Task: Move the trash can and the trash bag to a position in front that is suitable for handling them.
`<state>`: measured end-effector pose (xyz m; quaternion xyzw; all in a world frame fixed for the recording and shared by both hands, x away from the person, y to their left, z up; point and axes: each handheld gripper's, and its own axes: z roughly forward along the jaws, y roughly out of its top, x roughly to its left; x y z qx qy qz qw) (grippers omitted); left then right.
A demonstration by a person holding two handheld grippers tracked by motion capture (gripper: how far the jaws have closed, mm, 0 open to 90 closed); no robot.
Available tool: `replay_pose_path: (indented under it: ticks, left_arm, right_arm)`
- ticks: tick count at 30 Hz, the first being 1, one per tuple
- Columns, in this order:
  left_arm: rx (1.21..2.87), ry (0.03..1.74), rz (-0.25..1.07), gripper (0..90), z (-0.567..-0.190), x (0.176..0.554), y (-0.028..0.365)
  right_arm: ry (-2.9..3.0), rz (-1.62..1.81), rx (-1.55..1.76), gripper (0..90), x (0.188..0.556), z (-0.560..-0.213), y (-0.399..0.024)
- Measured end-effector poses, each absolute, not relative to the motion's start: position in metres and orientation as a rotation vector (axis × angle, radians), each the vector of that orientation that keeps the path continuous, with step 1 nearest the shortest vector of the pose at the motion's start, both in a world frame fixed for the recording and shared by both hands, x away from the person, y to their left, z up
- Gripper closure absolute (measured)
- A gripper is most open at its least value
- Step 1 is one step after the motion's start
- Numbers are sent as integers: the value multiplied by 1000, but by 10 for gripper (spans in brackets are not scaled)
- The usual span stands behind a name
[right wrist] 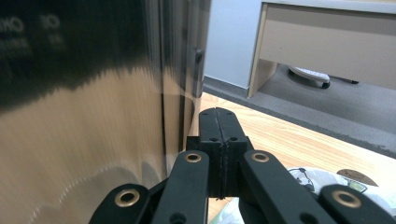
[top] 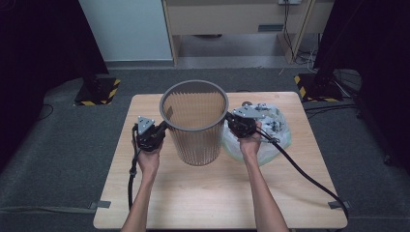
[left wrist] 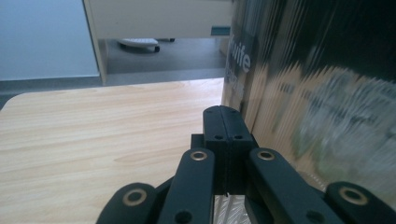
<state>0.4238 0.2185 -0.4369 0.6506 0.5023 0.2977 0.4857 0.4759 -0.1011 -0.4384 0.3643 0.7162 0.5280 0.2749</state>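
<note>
Centrally on the wooden surface (top: pixel 193 193) stands an upright ribbed, see-through bin (top: pixel 196 125) with a grey rim, its mouth open to the high view. The left claw (top: pixel 162 129), held in the person's left hand (top: pixel 147 157), sits against the bin's left side near the rim; in the left gripper view its black jaws are pressed together with no gap, the tip just beside the ribbed wall (left wrist: pixel 317 107). The right claw (top: pixel 229 117), held in the right hand (top: pixel 250 142), meets the bin's right side, and in the right gripper view its jaws are likewise closed flat with nothing between them, close by the wall. A crumpled clear plastic bag (top: pixel 275 128) lies on the surface just right of the bin, under the right hand.
</note>
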Motion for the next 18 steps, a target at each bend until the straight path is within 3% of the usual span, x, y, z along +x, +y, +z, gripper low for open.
replay_pose_path:
  ticks: [12, 18]
  left_arm:
    - [1699, 1216, 797, 900, -428, 398, 217]
    - [1666, 1206, 735, 900, -434, 383, 219]
  right_arm:
    - [1975, 1386, 921, 900, 445, -434, -99]
    - [1981, 1382, 928, 900, 428, -435, -101]
